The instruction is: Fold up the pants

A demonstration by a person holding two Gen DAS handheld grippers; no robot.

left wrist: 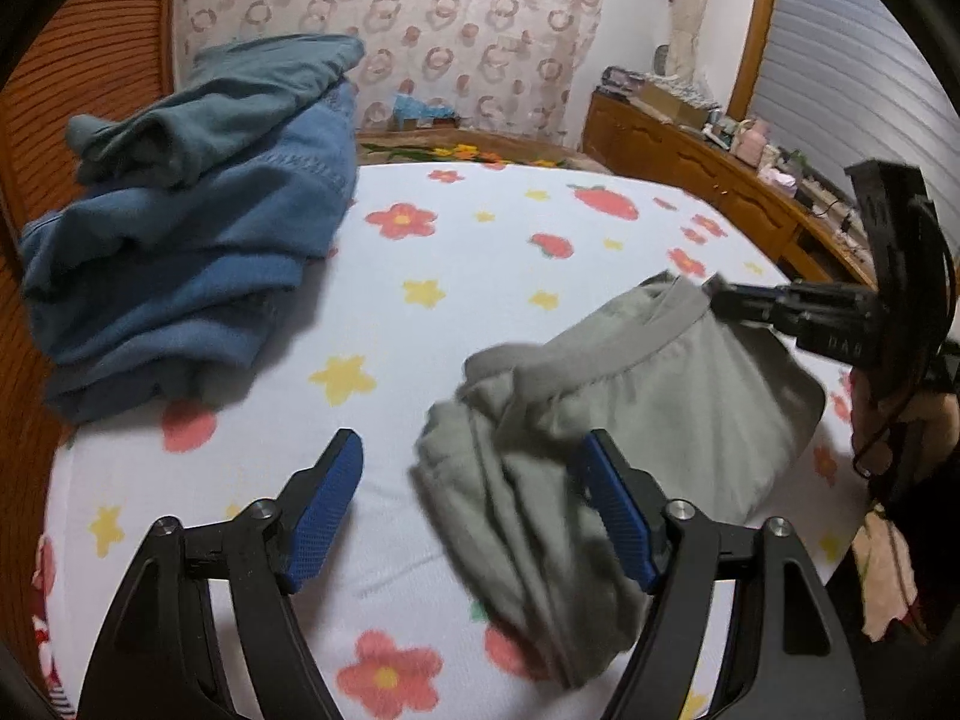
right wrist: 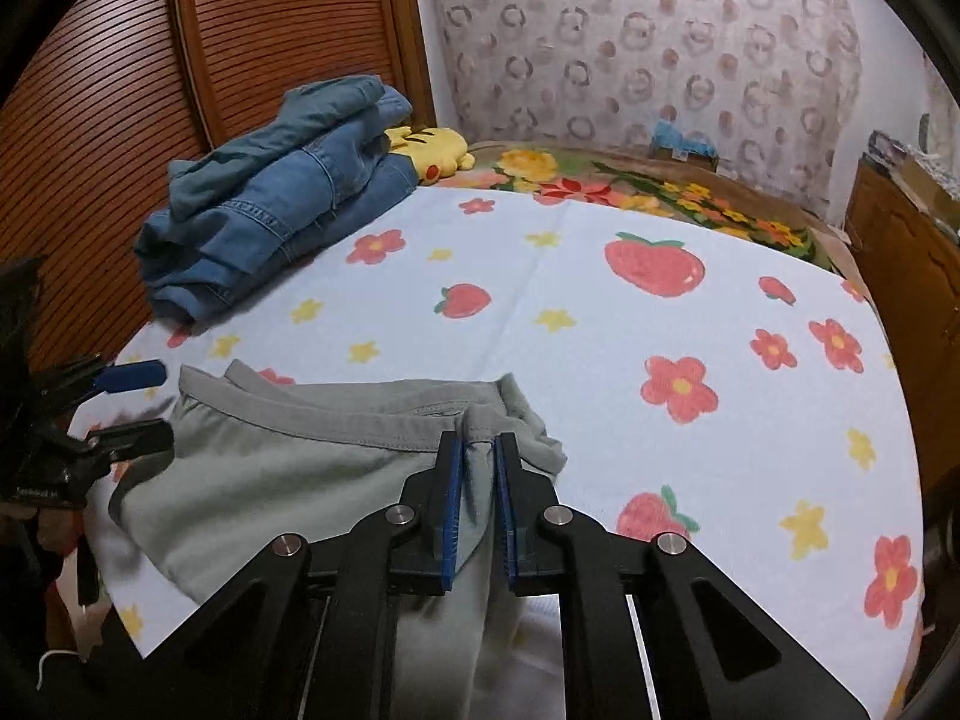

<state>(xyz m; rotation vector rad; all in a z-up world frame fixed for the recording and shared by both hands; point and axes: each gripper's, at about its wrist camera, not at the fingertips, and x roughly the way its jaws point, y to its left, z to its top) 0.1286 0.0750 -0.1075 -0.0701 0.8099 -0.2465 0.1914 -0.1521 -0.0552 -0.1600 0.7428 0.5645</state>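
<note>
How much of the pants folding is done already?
Done, it seems: a stack of blue pants sits folded at the far side of the bed. In hand: the right gripper pinches the waistband of the grey pants, while the left gripper is open beside them. Left: the grey pants are bunched, not folded.

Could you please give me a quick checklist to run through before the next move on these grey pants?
1. Right hand-held gripper shut on the waistband of the grey pants: ok.
2. Left hand-held gripper gripping the other waistband end: not ok, it is open.
3. Pants spread flat: not ok, the legs are bunched.
4. Bedsheet beyond the pants bare for laying out: ok.
5. Pile of blue clothes apart from the pants: ok.
6. Legs aligned: cannot tell.
</note>
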